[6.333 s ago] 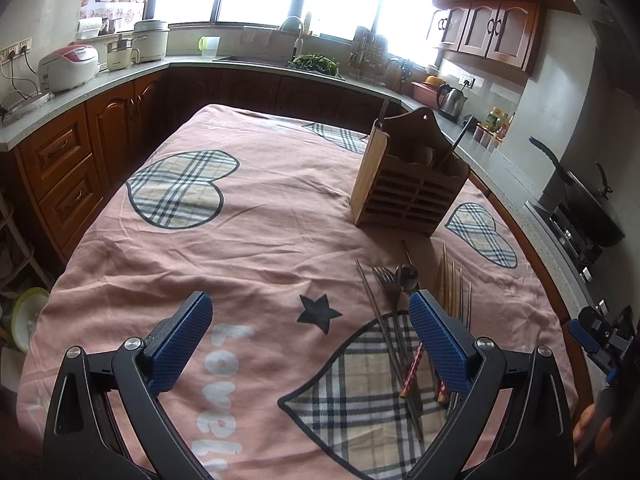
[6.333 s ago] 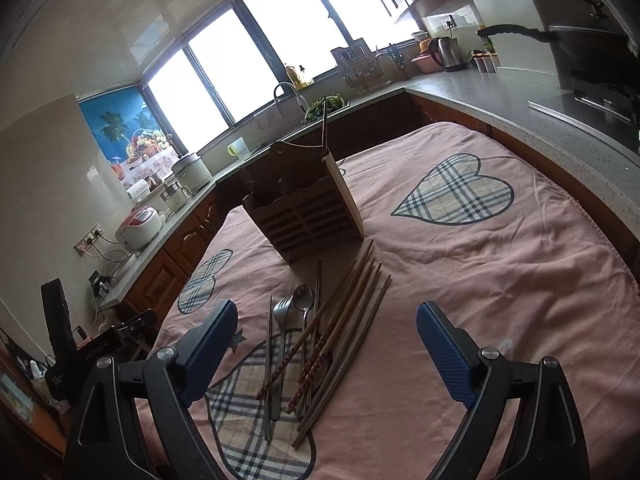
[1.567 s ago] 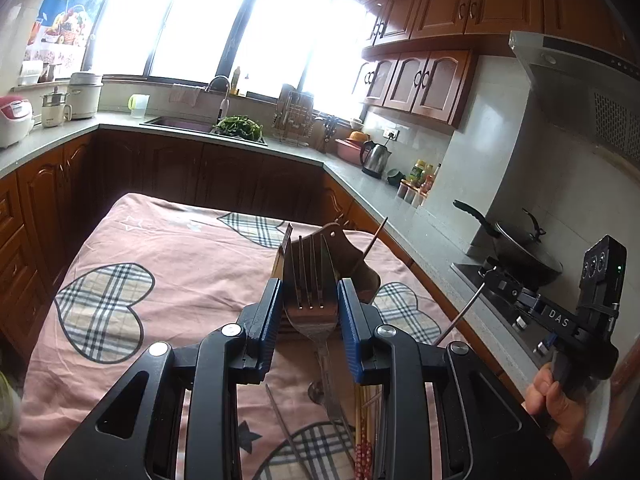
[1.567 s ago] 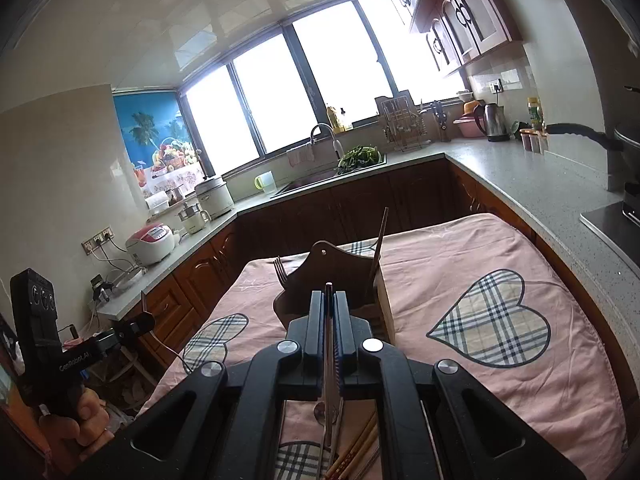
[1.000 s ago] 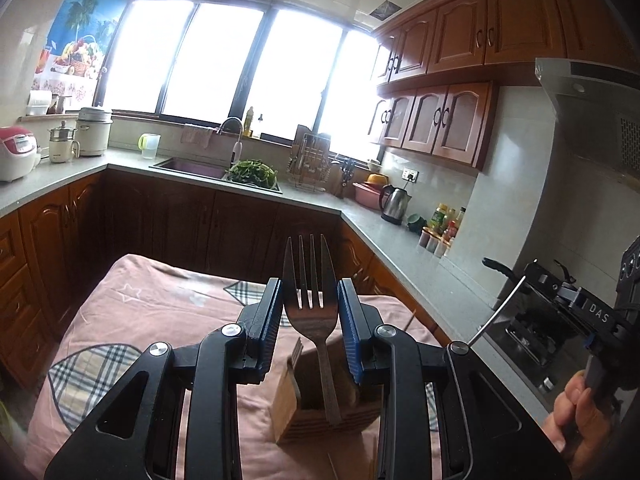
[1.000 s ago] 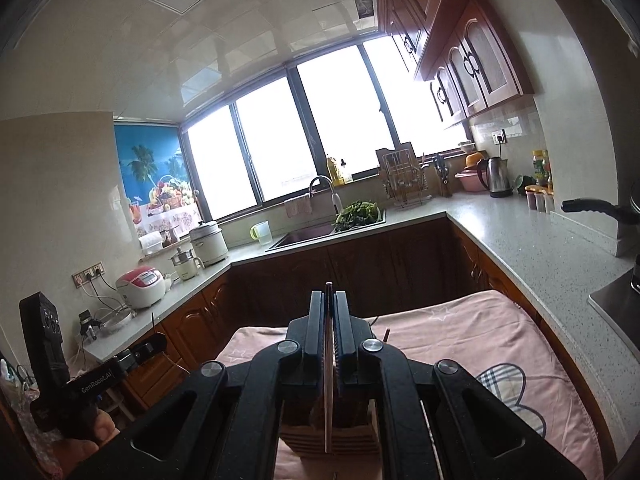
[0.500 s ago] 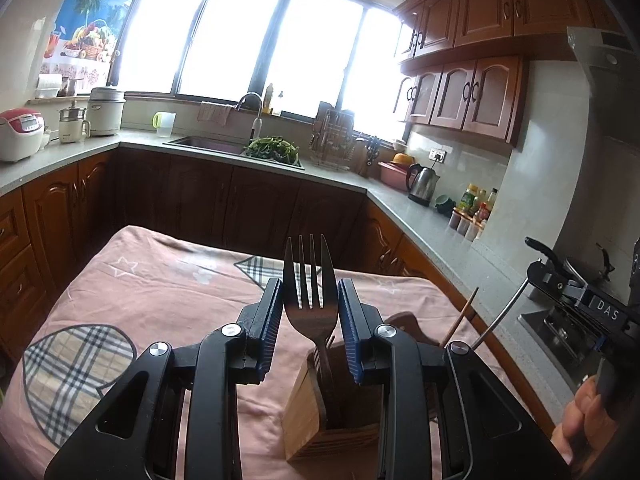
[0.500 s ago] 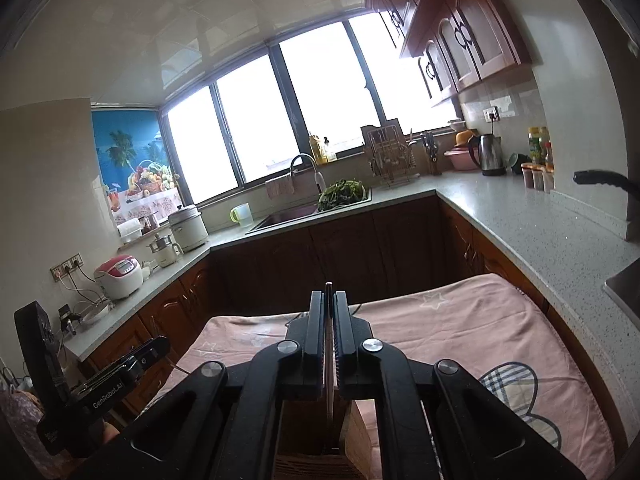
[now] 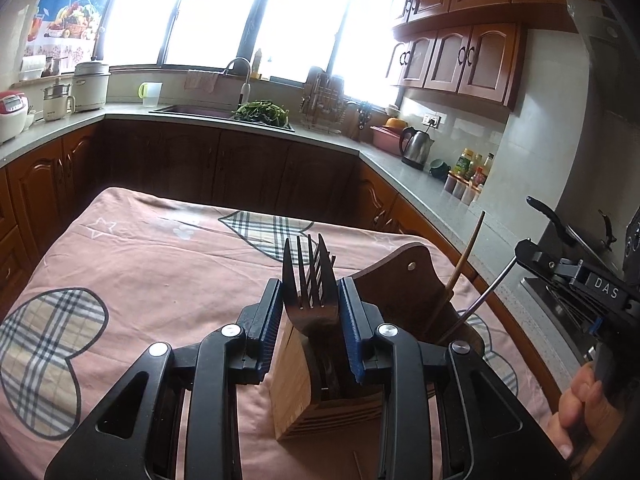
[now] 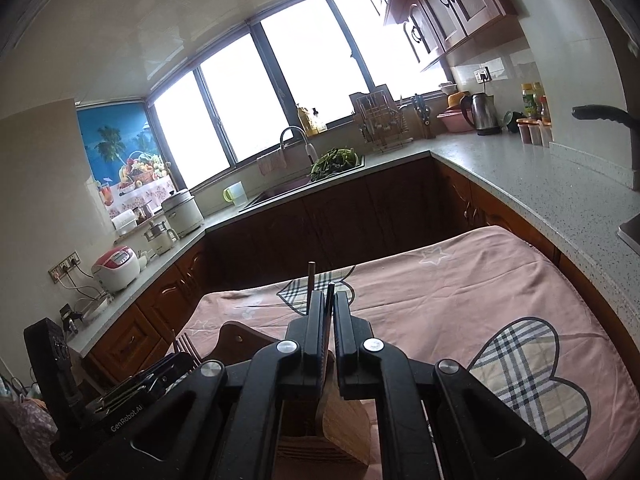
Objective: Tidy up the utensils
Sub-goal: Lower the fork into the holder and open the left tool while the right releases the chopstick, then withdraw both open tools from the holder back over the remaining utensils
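Note:
My left gripper [image 9: 310,286] is shut on the head of a metal fork [image 9: 312,316], tines up. The fork's handle runs down into the left slot of the wooden utensil holder [image 9: 292,392], which stands on the pink cloth right under the jaws. Tines of a second fork show just behind it. My right gripper [image 10: 328,300] is shut on a thin metal chopstick [image 10: 331,292]. In the left wrist view that chopstick [image 9: 486,294] slants down into the holder's right side, beside a wooden chopstick [image 9: 466,256] standing there. The holder [image 10: 344,424] sits below the right jaws.
The pink cloth with plaid hearts [image 9: 160,264] covers the table. Dark cabinets and a grey counter [image 9: 420,188] wrap around it, with a kettle [image 9: 416,152] and a wok handle [image 9: 548,216] at the right. A hand [image 9: 580,408] holds the right gripper.
Both grippers have sunk toward the holder, which now looms larger. The fork's handle and the metal chopstick reach deeper into it. Both grips are unchanged.

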Motion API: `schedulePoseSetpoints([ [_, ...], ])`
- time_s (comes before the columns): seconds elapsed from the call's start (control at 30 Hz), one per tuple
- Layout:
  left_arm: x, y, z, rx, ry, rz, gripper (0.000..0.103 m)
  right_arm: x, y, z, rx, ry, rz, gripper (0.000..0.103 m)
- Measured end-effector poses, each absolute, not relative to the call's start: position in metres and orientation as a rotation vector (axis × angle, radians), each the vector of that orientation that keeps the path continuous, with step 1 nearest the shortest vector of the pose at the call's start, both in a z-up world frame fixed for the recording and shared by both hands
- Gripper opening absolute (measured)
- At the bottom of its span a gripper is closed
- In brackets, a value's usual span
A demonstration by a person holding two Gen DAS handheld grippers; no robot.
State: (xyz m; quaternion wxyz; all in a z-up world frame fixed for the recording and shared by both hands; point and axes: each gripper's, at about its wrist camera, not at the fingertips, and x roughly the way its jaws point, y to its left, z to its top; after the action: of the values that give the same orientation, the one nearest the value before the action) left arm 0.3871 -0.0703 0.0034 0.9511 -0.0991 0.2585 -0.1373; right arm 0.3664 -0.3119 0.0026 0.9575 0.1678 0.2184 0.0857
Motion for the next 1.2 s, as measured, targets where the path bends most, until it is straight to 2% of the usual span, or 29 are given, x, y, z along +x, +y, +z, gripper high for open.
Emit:
schedulePoseSetpoints([
  [0.23,0.389,-0.07,0.006,-0.196,0.539,-0.288,0.028,0.367,-0.314,0.003,0.356,0.449,0.182,0.005],
  [0.3,0.391,-0.071,0.008,-0.192,0.542,-0.286,0.028,0.369,-0.315,0.002,0.362,0.457,0.185,0.009],
  [0.47,0.393,-0.072,0.01,-0.19,0.552,-0.286,0.028,0.369,-0.315,0.001,0.37,0.475,0.188,0.011],
  [0.53,0.393,-0.072,0.011,-0.191,0.556,-0.287,0.029,0.368,-0.316,0.0,0.388,0.478,0.19,0.022],
  [0.57,0.394,-0.072,0.01,-0.193,0.559,-0.288,0.029,0.368,-0.317,0.0,0.397,0.476,0.197,0.041],
  [0.6,0.394,-0.071,0.01,-0.193,0.561,-0.287,0.032,0.367,-0.317,0.0,0.4,0.473,0.198,0.055],
  [0.67,0.393,-0.07,0.009,-0.195,0.566,-0.285,0.043,0.365,-0.317,0.001,0.4,0.466,0.199,0.063],
  [0.7,0.392,-0.07,0.009,-0.197,0.565,-0.284,0.05,0.363,-0.317,0.001,0.402,0.467,0.2,0.063],
  [0.77,0.389,-0.07,0.009,-0.198,0.563,-0.287,0.051,0.362,-0.317,0.0,0.409,0.471,0.204,0.068],
  [0.83,0.386,-0.07,0.01,-0.195,0.565,-0.288,0.063,0.361,-0.317,-0.001,0.416,0.476,0.208,0.07],
  [0.93,0.378,-0.068,0.013,-0.192,0.557,-0.286,0.071,0.357,-0.316,-0.002,0.423,0.484,0.215,0.074],
  [1.03,0.368,-0.064,0.015,-0.186,0.56,-0.273,0.087,0.349,-0.314,-0.003,0.426,0.491,0.225,0.079],
  [1.1,0.358,-0.059,0.015,-0.189,0.566,-0.27,0.09,0.339,-0.313,-0.004,0.43,0.492,0.23,0.086],
  [1.2,0.344,-0.05,0.012,-0.196,0.6,-0.262,0.091,0.323,-0.313,-0.005,0.434,0.493,0.232,0.089],
])
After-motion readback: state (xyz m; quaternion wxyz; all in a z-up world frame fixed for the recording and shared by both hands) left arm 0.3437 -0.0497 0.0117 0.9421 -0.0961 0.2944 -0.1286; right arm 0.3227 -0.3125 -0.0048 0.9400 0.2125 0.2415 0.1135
